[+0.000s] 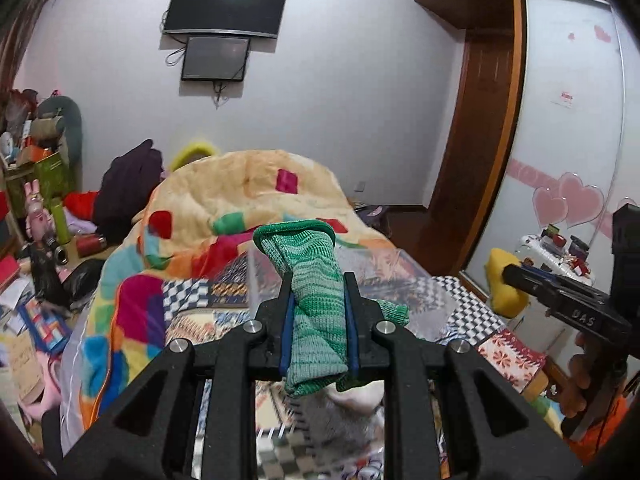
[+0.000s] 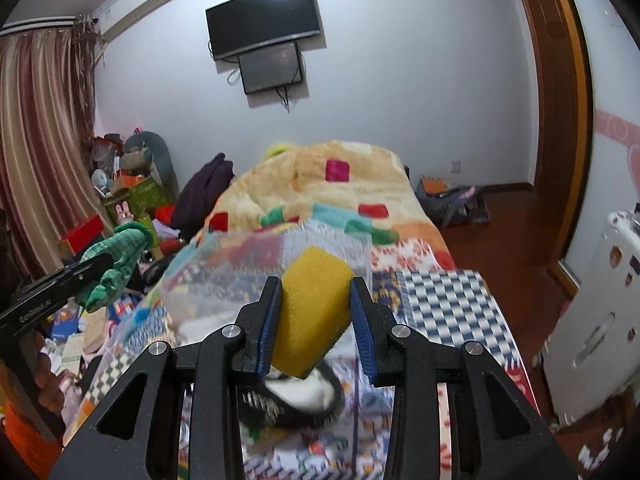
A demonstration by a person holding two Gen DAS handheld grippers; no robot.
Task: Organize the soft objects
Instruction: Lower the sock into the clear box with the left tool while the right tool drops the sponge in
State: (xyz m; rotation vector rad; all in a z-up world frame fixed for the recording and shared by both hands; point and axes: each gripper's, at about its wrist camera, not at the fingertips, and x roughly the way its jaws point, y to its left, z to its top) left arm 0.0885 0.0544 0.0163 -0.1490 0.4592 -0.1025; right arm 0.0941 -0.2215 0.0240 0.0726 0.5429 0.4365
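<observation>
Two grippers up over the bed, both loaded: left gripper [image 1: 319, 316] is clamped on a green knit cloth [image 1: 316, 300] that sticks up past the fingertips and droops below, right gripper [image 2: 316, 316] is squeezed on a yellow sponge [image 2: 314, 308]. Clear plastic bin [image 1: 360, 280] sits just beyond on the patterned sheet, near the colorful quilt [image 1: 248, 192]. Something white and soft lies below the left fingers, blurred.

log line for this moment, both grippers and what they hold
left gripper: shut on green knit cloth | right gripper: shut on yellow sponge | both held above bed | clear plastic bin ahead
</observation>
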